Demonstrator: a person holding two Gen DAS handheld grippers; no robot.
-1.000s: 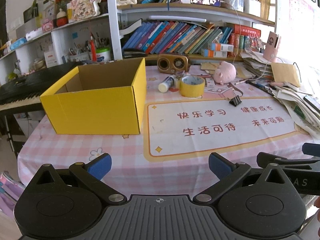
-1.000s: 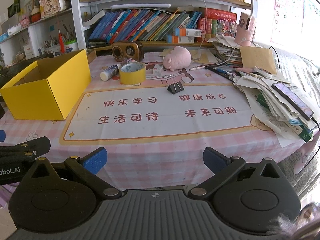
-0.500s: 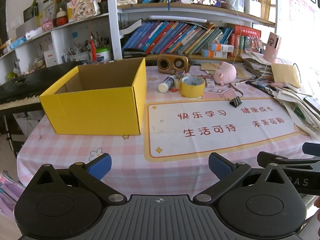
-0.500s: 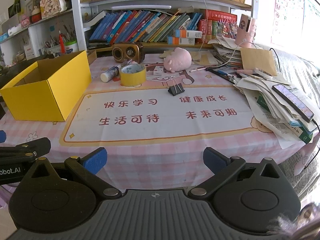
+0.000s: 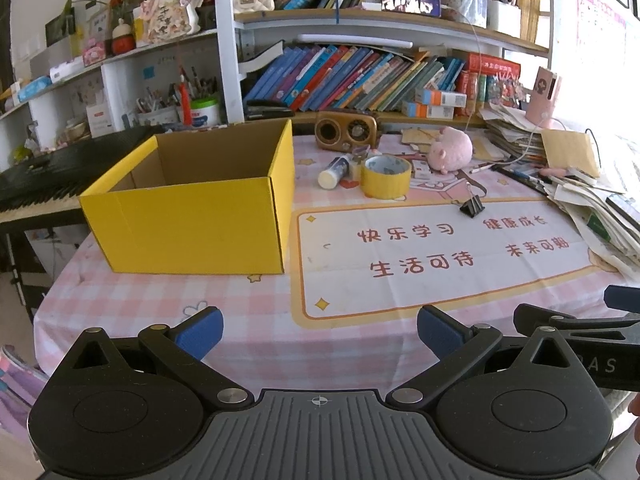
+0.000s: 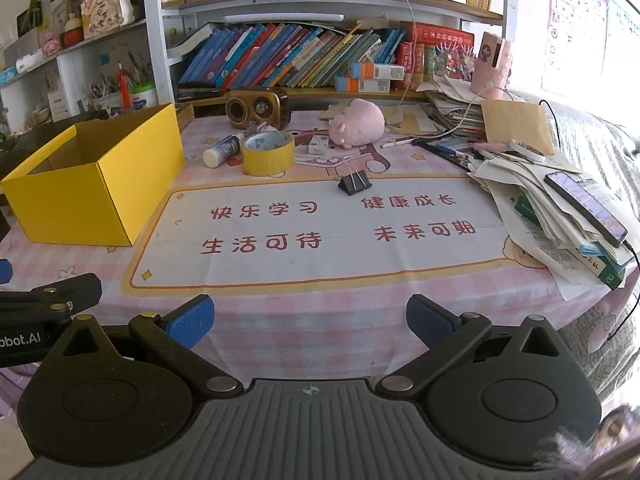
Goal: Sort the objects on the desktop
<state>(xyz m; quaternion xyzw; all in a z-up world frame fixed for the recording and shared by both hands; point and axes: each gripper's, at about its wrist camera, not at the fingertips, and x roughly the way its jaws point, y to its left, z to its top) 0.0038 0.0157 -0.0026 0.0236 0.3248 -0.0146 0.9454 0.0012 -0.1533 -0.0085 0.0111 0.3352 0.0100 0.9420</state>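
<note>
One phone, right view only.

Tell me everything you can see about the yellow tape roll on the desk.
The yellow tape roll is a wide ring of glossy yellow tape on a pale core, lying flat with its hole facing up. It sits on the pink checked tablecloth behind the printed mat, right of the yellow box. A small white-capped tube lies close on its left; whether they touch is unclear. No gripper is near it.
</note>
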